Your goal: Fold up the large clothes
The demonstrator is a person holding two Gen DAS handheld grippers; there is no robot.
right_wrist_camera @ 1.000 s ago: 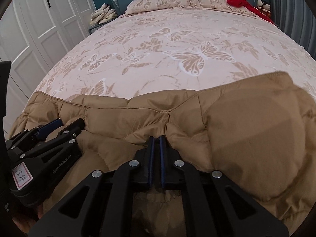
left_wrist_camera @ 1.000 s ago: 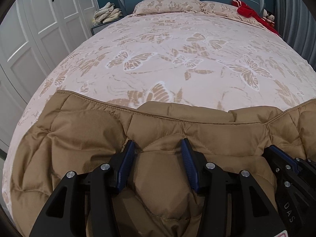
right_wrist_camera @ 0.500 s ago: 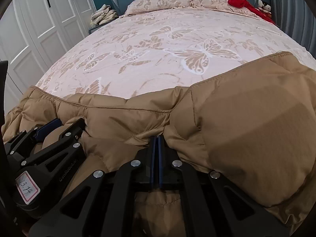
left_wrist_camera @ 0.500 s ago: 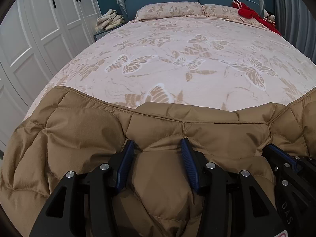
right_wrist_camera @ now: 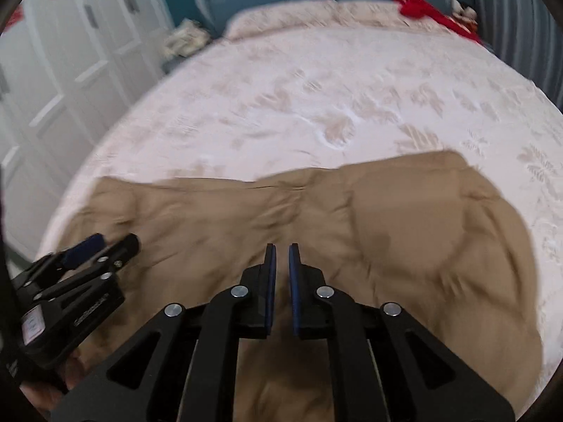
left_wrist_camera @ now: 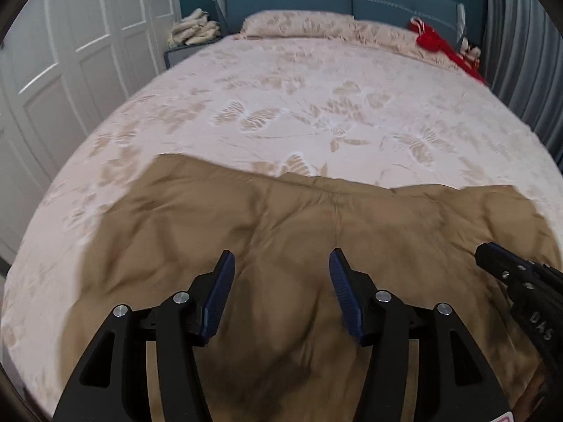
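Subject garment: a tan quilted down jacket (left_wrist_camera: 288,232), lying spread across the foot end of the bed (left_wrist_camera: 316,105), its far edge running roughly straight from side to side. It rests flat on the bedspread (right_wrist_camera: 334,88), well short of the pillows (left_wrist_camera: 299,24).

Left hand-held gripper (left_wrist_camera: 279,292): jaws wide apart, a swell of padded fabric rising between the blue pads (left_wrist_camera: 218,292). No pinch is evident; I judge it to be holding nothing, though contact below the pads cannot be ruled out.

Right hand-held gripper (right_wrist_camera: 279,288): jaws nearly together with a narrow gap showing. Whether a thin fold of cloth sits in that gap cannot be told; motion blur in this view obscures it.

Both tools sit side by side over the near portion of the jacket, close to one another. In my judgement this placement suits laying the garment out flat on a broad surface so that a fold can follow; the bed offers enough room for so bulky an item.

Surface and room: pale pink bedspread with butterfly pattern, soft and yielding. Blue upholstered headboard (left_wrist_camera: 352,3) at the far end; a red item (left_wrist_camera: 436,44) by the right-hand pillow; white panelled wardrobe doors (left_wrist_camera: 70,52) to the left; a stack of light cloth (left_wrist_camera: 193,30) on a bedside unit; a grey curtain (left_wrist_camera: 520,35) to the right
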